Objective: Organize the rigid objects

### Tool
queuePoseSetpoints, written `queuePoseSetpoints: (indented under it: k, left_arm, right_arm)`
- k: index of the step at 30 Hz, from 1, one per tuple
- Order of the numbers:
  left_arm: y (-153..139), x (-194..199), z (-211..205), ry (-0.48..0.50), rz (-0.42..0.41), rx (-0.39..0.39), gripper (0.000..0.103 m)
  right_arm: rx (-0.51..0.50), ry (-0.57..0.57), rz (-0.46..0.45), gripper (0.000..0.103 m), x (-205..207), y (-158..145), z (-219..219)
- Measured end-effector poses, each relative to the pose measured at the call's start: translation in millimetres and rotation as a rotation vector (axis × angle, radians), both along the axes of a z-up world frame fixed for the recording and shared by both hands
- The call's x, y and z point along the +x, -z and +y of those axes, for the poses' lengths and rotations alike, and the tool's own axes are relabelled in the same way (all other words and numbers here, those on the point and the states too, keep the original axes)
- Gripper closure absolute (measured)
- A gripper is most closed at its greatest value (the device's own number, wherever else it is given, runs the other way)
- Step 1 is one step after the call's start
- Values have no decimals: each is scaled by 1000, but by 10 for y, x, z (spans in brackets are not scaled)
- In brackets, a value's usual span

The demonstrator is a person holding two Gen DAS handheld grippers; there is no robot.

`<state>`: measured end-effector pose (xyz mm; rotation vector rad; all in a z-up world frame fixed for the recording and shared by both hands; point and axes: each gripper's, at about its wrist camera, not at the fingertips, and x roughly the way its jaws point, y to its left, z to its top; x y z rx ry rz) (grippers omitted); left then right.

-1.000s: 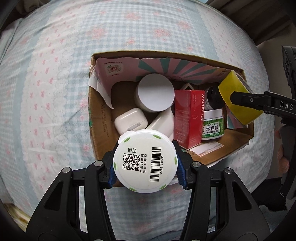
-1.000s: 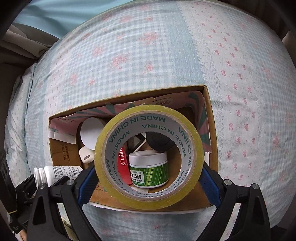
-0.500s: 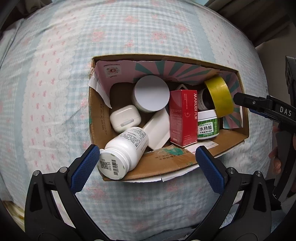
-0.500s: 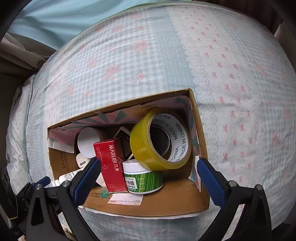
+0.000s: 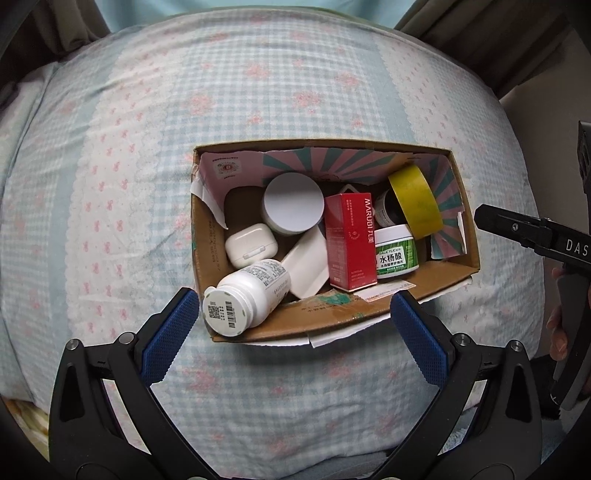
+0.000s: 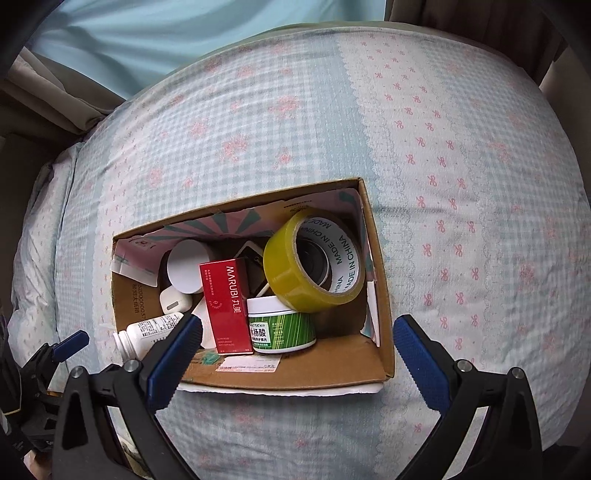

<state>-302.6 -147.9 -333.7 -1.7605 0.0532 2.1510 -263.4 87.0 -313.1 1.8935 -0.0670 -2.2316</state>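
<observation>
An open cardboard box (image 5: 207, 258) (image 6: 382, 306) sits on the bed, full of small items. A white pill bottle (image 5: 245, 299) (image 6: 147, 332) lies tilted in its near left corner. A yellow tape roll (image 5: 415, 206) (image 6: 314, 258) leans at the right end over a green-labelled jar (image 5: 395, 254) (image 6: 280, 330). A red carton (image 5: 349, 240) (image 6: 225, 302), a round white jar (image 5: 293, 206) (image 6: 184, 266) and a white earbud case (image 5: 251, 245) (image 6: 173, 301) fill the middle. My left gripper (image 5: 290, 336) hangs open above the box's near edge, holding nothing. My right gripper (image 6: 295, 354) is also open and holds nothing.
The box rests on a blue checked bedsheet (image 5: 295, 92) (image 6: 480, 184) with pink flowers. Curtains (image 6: 147, 33) hang beyond the far side of the bed. In the left wrist view the other gripper's black body (image 5: 535, 236) and a person's hand (image 5: 557, 317) stand at the right edge.
Both grippers opened and rose away from the box. The pill bottle left the left jaws and now lies in the box; the tape roll left the right jaws and leans inside.
</observation>
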Motion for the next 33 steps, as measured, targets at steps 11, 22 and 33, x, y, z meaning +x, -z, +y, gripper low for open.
queuePoseSetpoints:
  k: [11,22,33]
  left_arm:
    - [-985,220,212,-32,159,58,0]
    - [-2970,1018,699,-53,561,159,0]
    - [-3323,1861,1047,-39,691,174,0]
  right_arm:
    - [7,-97,183,0,371,-883,302]
    - [58,-22,635,0,1011,-2925,1003]
    - [74,62,761,0,1610,-3279,1541]
